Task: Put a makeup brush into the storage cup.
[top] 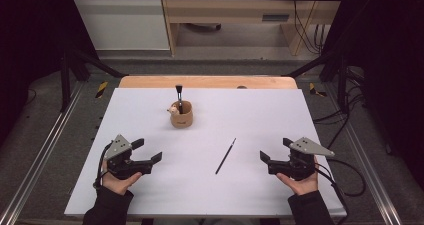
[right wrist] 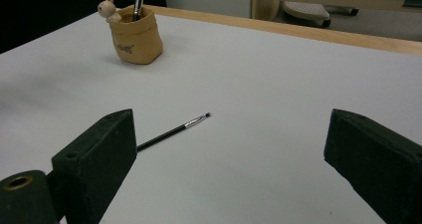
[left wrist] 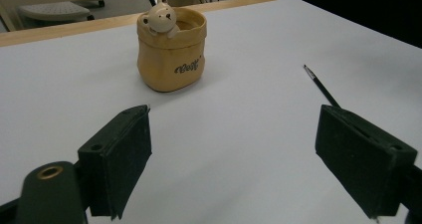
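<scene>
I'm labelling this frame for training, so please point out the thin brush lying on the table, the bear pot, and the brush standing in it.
thin brush (top: 225, 156), high view, middle of its handle.
bear pot (left wrist: 170, 59), left gripper view, front wall.
standing brush (right wrist: 137, 0), right gripper view, its metal ferrule.

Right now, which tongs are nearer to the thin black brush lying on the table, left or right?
Right. The right tongs sit open just to the right of the brush. The left tongs sit open farther off, on its left side.
</scene>
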Demonstrator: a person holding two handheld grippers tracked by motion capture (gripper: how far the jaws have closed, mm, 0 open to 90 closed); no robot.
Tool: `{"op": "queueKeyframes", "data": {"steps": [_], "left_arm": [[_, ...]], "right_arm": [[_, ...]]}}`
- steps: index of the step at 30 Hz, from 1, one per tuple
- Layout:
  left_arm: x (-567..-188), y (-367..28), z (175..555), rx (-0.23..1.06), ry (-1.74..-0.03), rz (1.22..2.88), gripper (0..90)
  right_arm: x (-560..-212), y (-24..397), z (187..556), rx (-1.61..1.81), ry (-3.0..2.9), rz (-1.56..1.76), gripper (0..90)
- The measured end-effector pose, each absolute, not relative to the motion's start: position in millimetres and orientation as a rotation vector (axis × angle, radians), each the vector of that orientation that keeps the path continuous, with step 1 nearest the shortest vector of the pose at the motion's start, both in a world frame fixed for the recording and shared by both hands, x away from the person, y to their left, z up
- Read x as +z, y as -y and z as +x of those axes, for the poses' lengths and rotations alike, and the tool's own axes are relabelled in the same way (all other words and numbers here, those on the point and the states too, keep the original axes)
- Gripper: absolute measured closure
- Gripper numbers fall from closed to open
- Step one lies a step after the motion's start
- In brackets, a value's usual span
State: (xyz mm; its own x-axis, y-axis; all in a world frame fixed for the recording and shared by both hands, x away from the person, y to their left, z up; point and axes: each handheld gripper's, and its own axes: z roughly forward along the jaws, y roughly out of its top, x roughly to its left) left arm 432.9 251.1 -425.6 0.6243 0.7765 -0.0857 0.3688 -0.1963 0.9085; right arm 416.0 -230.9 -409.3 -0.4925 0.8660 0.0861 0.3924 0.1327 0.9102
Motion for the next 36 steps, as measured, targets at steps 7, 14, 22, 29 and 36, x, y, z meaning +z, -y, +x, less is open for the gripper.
{"op": "queueKeyframes", "data": {"steps": [7,14,22,29,36], "left_arm": [[-428.2,-252.9,433.2,0.487,-0.931,1.807,13.9],[-431.0,-252.5,434.6,0.482,-0.932,1.821,14.4],[-431.9,-250.7,434.7,0.477,-0.933,1.824,14.4],[-433.3,-249.3,435.8,0.477,-0.932,1.833,14.2],[-433.3,-249.2,436.1,0.478,-0.93,1.834,13.9]], "right_arm": [[-409.6,228.7,417.4,1.338,-1.955,1.21,7.1],[-406.5,219.3,419.7,1.311,-1.969,1.18,7.3],[-403.8,208.1,422.6,1.31,-1.993,1.16,7.8],[-402.1,196.5,426.5,1.288,-2.016,1.141,7.9],[-398.3,183.4,433.2,1.298,-2.028,1.136,8.2]]}}
